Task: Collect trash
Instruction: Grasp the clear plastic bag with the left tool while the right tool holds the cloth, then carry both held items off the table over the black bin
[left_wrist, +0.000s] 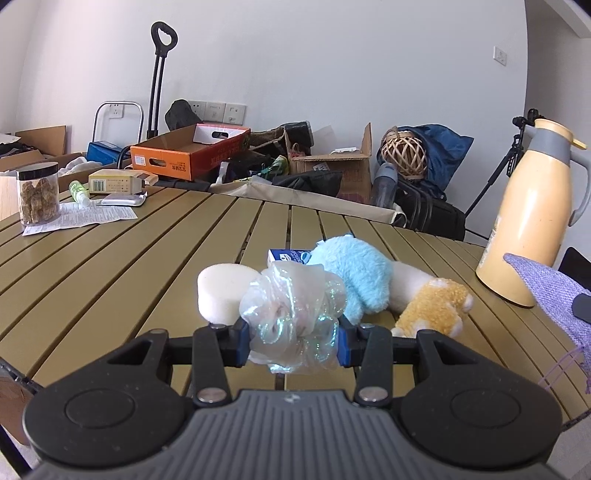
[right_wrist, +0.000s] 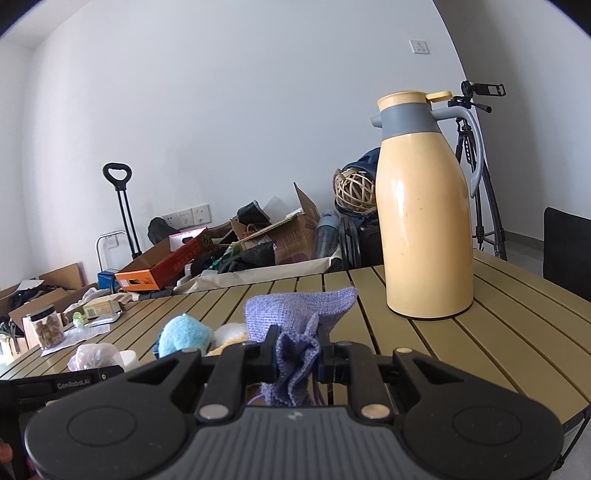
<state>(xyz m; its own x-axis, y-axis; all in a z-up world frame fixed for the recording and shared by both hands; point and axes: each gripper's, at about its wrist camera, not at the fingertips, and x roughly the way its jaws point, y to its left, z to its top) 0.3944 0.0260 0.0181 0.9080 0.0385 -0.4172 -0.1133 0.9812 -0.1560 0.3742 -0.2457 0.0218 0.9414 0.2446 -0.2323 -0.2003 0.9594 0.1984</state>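
1. Slatted olive table (left_wrist: 129, 258) fills the left wrist view; left gripper (left_wrist: 293, 341) is clamped on a crumpled iridescent plastic wrapper (left_wrist: 291, 314), lifted clear of the sponge (left_wrist: 221, 291) and plush toy (left_wrist: 369, 284) just beyond. Open room lies left.
2. Right wrist view: right gripper (right_wrist: 297, 354) pinches a purple knitted cloth (right_wrist: 295, 325), likely held ready as a bag; the thermos (right_wrist: 424, 221) stands far right near the table edge.

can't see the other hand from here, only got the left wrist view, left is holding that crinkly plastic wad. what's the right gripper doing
Observer: The right gripper is shut on a purple knitted cloth.
Operator: is the cloth bunched or flat
Observer: Bunched between the pads, with a flap standing up above them.
Operator: anything close ahead of it
Observer: The yellow thermos jug stands upright on the slatted table, ahead and to the right.
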